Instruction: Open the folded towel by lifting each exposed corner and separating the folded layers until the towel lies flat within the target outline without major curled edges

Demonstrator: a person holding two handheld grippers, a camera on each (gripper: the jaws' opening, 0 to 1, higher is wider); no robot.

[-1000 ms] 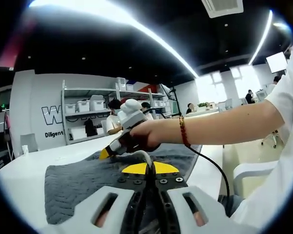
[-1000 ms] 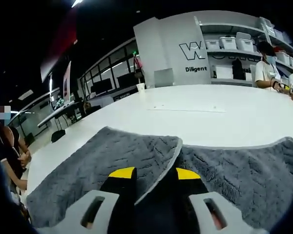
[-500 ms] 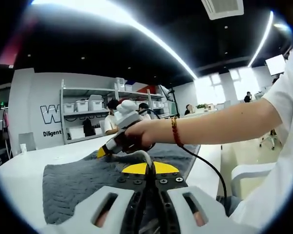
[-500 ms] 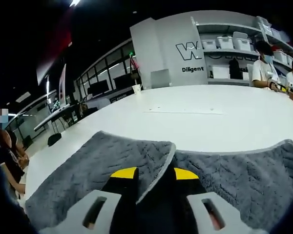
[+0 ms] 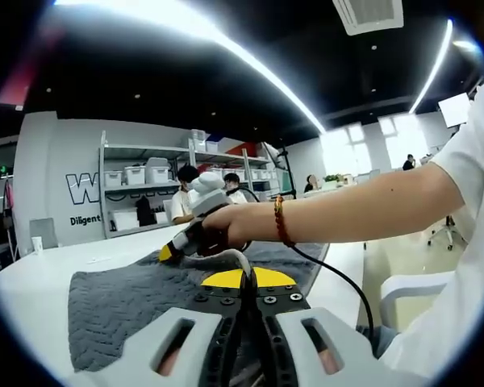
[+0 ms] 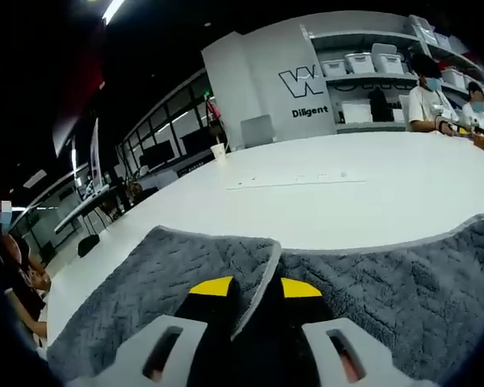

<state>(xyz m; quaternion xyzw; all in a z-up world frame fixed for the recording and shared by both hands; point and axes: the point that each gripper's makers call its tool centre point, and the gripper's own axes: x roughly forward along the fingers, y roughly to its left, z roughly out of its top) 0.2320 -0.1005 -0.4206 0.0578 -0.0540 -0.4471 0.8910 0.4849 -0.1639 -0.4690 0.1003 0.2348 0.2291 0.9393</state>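
Grey towel lies on the white tabletop, one layer folded over; the right hand-held gripper is clamped on the folded edge, the left hand-held gripper pinches the near edge of the towel

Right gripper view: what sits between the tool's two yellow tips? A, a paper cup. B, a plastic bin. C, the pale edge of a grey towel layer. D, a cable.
C: the towel's pale hemmed edge runs down between the right tool's yellow tips.
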